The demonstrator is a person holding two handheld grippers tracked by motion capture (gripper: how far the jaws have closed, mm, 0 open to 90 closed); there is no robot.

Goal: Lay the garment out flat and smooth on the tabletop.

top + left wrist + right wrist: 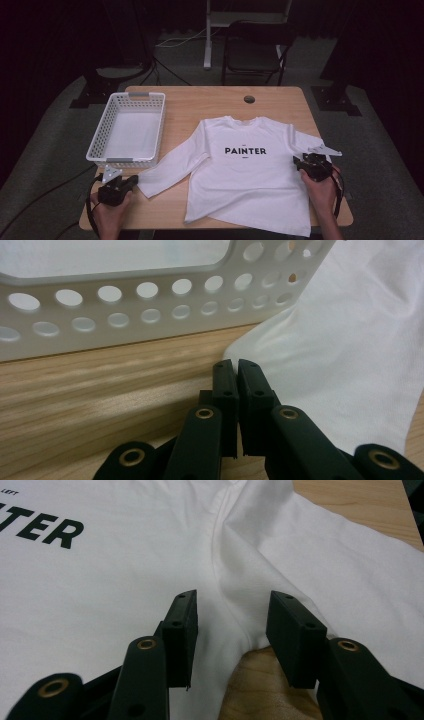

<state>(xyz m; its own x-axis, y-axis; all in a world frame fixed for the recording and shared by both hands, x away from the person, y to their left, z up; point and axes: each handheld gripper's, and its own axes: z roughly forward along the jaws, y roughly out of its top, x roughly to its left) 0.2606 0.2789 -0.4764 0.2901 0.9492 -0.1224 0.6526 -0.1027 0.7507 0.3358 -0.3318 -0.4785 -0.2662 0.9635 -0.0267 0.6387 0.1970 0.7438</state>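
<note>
A white long-sleeved shirt [245, 175] printed "PAINTER" lies flat, front up, on the wooden table [200, 100]. In the high view my left gripper [133, 179] rests on the table at the near left, just beside the cuff of the shirt's left-hand sleeve. In the left gripper view its jaws [236, 366] are shut together with nothing between them, and the sleeve cloth [350, 355] lies to their right. My right gripper [299, 160] sits at the shirt's right side. Its jaws [232, 600] stand open, one on either side of the armpit seam of the shirt [125, 580].
An empty white perforated basket [100, 135] stands at the table's left, its wall [150, 315] close in front of my left gripper. A cable hole [249, 99] sits near the far edge. A dark chair [255, 50] stands behind the table. Bare wood [265, 690] shows under the right jaws.
</note>
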